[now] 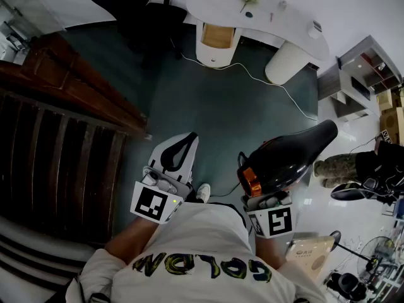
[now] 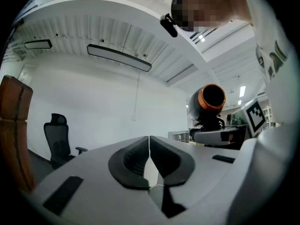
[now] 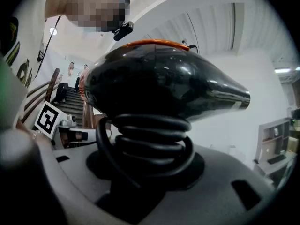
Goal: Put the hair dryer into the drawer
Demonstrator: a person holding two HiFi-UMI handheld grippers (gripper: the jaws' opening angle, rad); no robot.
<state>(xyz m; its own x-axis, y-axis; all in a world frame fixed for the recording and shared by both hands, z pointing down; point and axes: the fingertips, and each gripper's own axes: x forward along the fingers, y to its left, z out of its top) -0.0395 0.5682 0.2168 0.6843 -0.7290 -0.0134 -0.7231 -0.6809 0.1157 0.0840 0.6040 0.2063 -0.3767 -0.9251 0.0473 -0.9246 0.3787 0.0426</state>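
On the teal floor (image 1: 214, 112) stands a curved white desk (image 1: 218, 0).

item 1, head camera: sits above the person and looks steeply down. i see the shirt (image 1: 208, 245) at the bottom edge, the left gripper (image 1: 187, 139) at left and the right gripper (image 1: 265, 201) at right, both near, with the green floor (image 1: 208, 106) far below.
item 2, left gripper camera: rides behind its own jaws and faces along them to a white wall (image 2: 93, 102). the jaws fill the lower frame.
item 3, right gripper camera: same mount. the hair dryer (image 3: 159, 88) sits close against the lens and hides most of the room.
shared: hair dryer in all three views. office chair (image 1: 136, 8) in the head and left gripper views. each gripper camera catches the other gripper's marker cube (image 2: 255, 116) at its edge.
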